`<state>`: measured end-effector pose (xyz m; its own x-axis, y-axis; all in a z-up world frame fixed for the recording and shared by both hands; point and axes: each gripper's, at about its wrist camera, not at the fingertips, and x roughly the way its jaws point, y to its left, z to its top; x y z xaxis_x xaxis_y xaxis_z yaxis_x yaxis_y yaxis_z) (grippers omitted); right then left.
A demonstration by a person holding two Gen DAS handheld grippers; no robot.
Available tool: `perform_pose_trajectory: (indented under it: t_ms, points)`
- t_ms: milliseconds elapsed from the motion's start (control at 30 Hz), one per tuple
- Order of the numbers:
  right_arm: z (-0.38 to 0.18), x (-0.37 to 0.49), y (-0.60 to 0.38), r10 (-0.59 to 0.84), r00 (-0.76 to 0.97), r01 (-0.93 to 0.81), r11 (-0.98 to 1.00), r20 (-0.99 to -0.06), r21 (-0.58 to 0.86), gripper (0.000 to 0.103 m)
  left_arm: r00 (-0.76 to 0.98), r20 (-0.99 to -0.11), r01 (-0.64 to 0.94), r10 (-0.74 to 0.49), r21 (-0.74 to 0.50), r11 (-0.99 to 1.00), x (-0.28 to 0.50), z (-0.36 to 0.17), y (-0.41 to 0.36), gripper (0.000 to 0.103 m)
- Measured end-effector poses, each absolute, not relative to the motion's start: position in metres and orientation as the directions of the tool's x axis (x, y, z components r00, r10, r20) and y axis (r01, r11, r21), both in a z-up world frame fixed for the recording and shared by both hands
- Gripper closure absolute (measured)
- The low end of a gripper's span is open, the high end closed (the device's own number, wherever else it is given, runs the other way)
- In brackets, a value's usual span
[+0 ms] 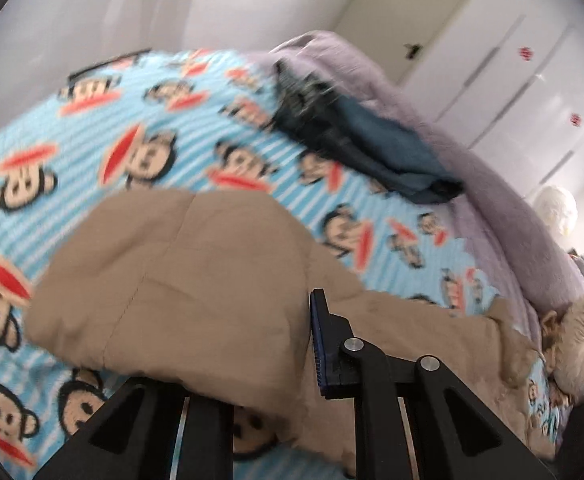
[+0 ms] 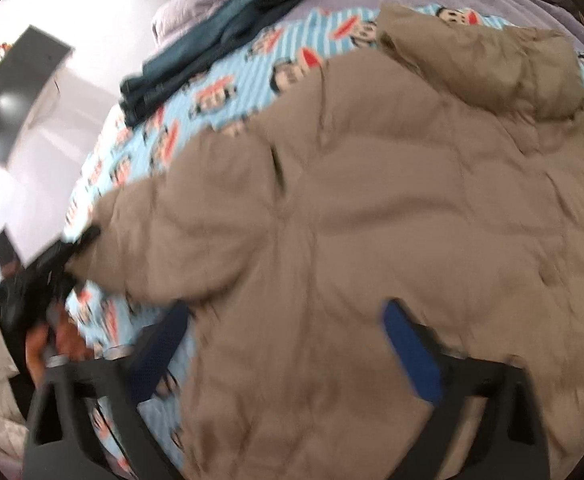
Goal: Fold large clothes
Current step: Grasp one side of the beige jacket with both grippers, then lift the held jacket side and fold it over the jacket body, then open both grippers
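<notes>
Across the monkey-print blue bed sheet lies the tan quilted padded jacket. Left gripper jaws clamped on its fabric; right gripper jaws apart, straddling it. Risk: slippery padding slipping loose, spoiling the fold.

The tan jacket is matt, puffy quilted cloth. Under it the blue monkey-print blanket looks soft and ribbed. Beyond the jacket, folded jeans are coarse denim, the lilac quilt fuzzy.
</notes>
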<state>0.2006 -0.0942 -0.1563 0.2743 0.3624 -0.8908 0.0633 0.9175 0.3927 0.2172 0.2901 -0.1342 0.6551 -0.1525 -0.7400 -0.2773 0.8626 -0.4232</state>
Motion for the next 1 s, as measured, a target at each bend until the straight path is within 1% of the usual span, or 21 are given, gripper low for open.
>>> perform_pose_trajectory:
  t_ms: [33, 67, 167, 233, 300, 433, 500, 567, 667, 733, 767, 833, 900, 967, 1000]
  points:
    - [-0.16, 0.209, -0.093, 0.376, 0.275, 0.068, 0.911, -0.885, 0.408, 0.079, 0.669, -0.724, -0.251, -0.164, -0.429, 0.868, 0.214, -0.123, 0.285, 0.085]
    - [-0.166, 0.218, -0.088, 0.383, 0.274, 0.078, 0.905, -0.882, 0.418, 0.083, 0.68, -0.712, -0.226, -0.175, -0.431, 0.874, 0.211, -0.113, 0.279, 0.085]
    - [-0.181, 0.241, -0.072, 0.451, 0.296, 0.054, 0.872, -0.842, 0.487, 0.083, 0.699, -0.683, -0.145, -0.211, -0.423, 0.894, 0.208, -0.09, 0.255, 0.085]
    - [-0.193, 0.254, -0.056, 0.48, 0.285, 0.026, 0.862, -0.83, 0.507, 0.083, 0.702, -0.669, -0.082, -0.242, -0.414, 0.907, 0.205, -0.078, 0.234, 0.085]
    - [-0.21, 0.26, -0.042, 0.504, 0.248, 0.025, 0.85, -0.827, 0.525, 0.084, 0.7, -0.656, -0.014, -0.281, -0.406, 0.914, 0.204, -0.067, 0.21, 0.085]
    - [-0.238, 0.263, -0.026, 0.498, 0.206, 0.031, 0.857, -0.842, 0.514, 0.083, 0.664, -0.642, 0.124, -0.384, -0.412, 0.903, 0.211, -0.055, 0.149, 0.085]
    - [-0.241, 0.266, -0.027, 0.523, 0.197, 0.039, 0.841, -0.829, 0.54, 0.084, 0.641, -0.639, 0.181, -0.425, -0.413, 0.893, 0.218, -0.055, 0.116, 0.085]
    - [-0.237, 0.27, -0.038, 0.572, 0.173, 0.065, 0.806, -0.802, 0.589, 0.085, 0.622, -0.646, 0.216, -0.442, -0.401, 0.89, 0.222, -0.055, 0.09, 0.085]
    - [-0.222, 0.261, -0.068, 0.568, 0.202, 0.082, 0.802, -0.798, 0.592, 0.085, 0.593, -0.651, 0.28, -0.474, -0.385, 0.879, 0.229, -0.058, 0.051, 0.085]
    - [-0.207, 0.248, -0.106, 0.524, 0.252, 0.11, 0.819, -0.813, 0.562, 0.085, 0.567, -0.666, 0.326, -0.484, -0.358, 0.875, 0.23, -0.064, 0.017, 0.085]
    - [-0.198, 0.24, -0.129, 0.481, 0.282, 0.131, 0.838, -0.83, 0.53, 0.083, 0.556, -0.68, 0.352, -0.478, -0.328, 0.876, 0.229, -0.068, -0.003, 0.085]
    - [-0.188, 0.226, -0.166, 0.394, 0.325, 0.181, 0.867, -0.86, 0.465, 0.083, 0.529, -0.711, 0.4, -0.463, -0.273, 0.875, 0.226, -0.083, -0.038, 0.085]
    - [-0.181, 0.212, -0.202, 0.309, 0.348, 0.244, 0.882, -0.885, 0.404, 0.083, 0.508, -0.758, 0.456, -0.409, -0.166, 0.874, 0.22, -0.109, -0.083, 0.085]
    - [-0.178, 0.198, -0.237, 0.239, 0.357, 0.315, 0.88, -0.903, 0.357, 0.083, 0.476, -0.805, 0.503, -0.354, -0.081, 0.86, 0.211, -0.136, -0.113, 0.084]
    - [-0.178, 0.192, -0.251, 0.216, 0.355, 0.344, 0.874, -0.91, 0.342, 0.083, 0.463, -0.819, 0.519, -0.337, -0.058, 0.853, 0.208, -0.145, -0.12, 0.084]
